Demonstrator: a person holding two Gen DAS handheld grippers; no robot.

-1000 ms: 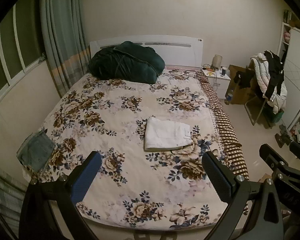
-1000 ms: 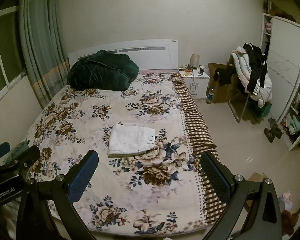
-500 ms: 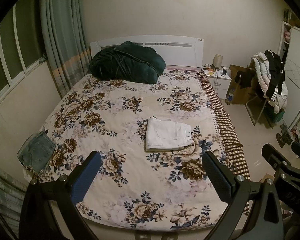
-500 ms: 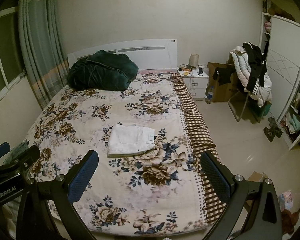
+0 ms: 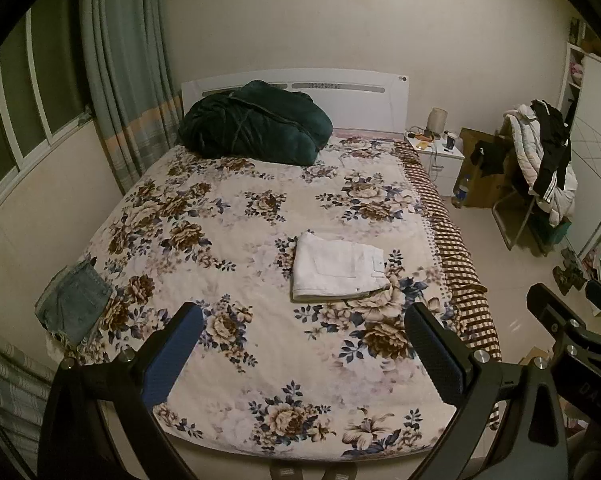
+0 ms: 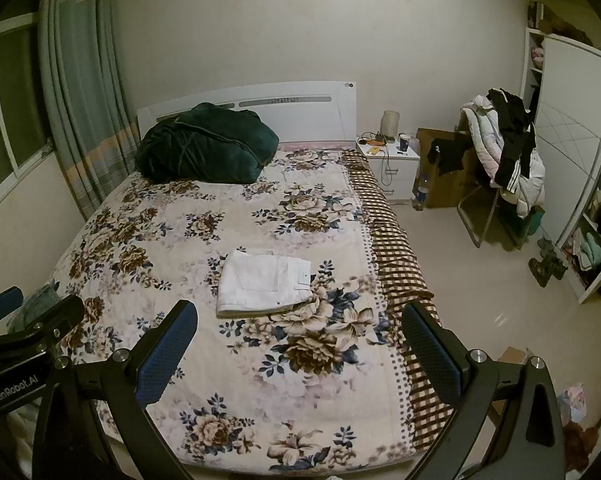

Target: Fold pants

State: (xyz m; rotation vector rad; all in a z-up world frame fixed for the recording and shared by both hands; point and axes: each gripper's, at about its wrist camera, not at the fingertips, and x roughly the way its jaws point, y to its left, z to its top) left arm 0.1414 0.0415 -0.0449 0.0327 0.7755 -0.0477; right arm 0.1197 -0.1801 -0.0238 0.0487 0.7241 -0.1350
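White pants (image 5: 336,268) lie folded into a flat rectangle on the floral bedspread (image 5: 240,216), right of the bed's middle; they also show in the right wrist view (image 6: 262,282). My left gripper (image 5: 306,356) is open and empty, held back above the foot of the bed. My right gripper (image 6: 300,354) is open and empty too, also well short of the pants. Folded blue jeans (image 5: 74,300) lie at the bed's near left edge.
A dark green duvet bundle (image 5: 254,122) sits by the headboard. A white nightstand (image 6: 388,162) and a chair heaped with clothes (image 6: 508,156) stand right of the bed. Curtains and a window are on the left. A wardrobe (image 6: 572,176) is at far right.
Both grippers have stayed open and nearly still, with only a slight drift of view. The pants have not moved.
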